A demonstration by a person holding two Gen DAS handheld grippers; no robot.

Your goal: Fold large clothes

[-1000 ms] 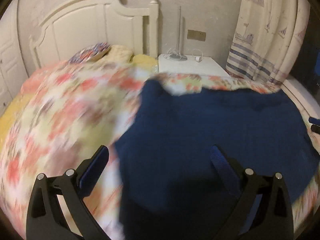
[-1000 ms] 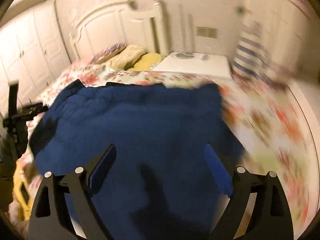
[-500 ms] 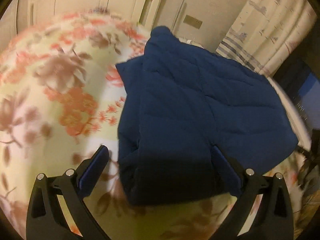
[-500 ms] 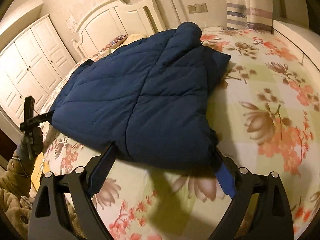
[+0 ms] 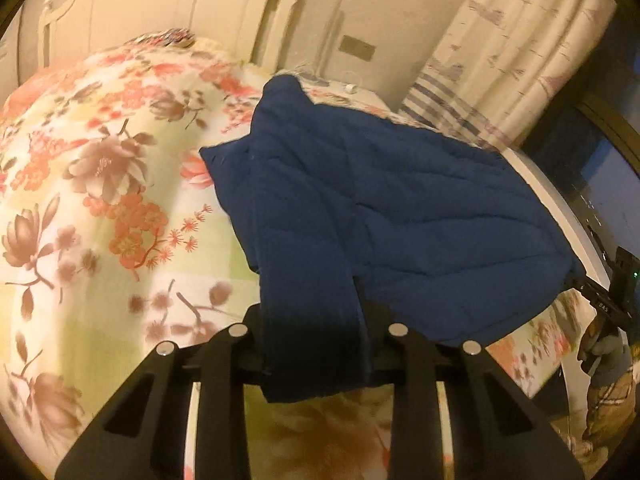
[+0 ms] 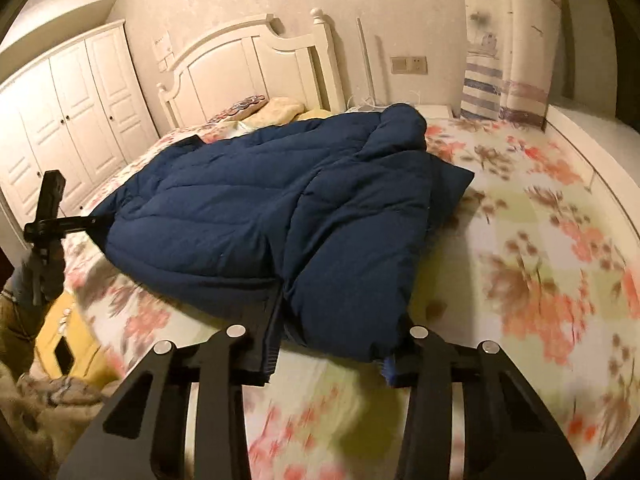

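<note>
Two grippers pinch one jacket on the bed.
The left gripper (image 5: 316,344) and right gripper (image 6: 332,344), jaws just closed, each clamp the blue jacket's (image 5: 392,216) near hem at 6 o'clock; it lies on the floral bedspread (image 6: 540,240).

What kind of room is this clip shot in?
A bedroom, most likely: a bed with a white headboard, a wardrobe along the wall, and curtains.
</note>
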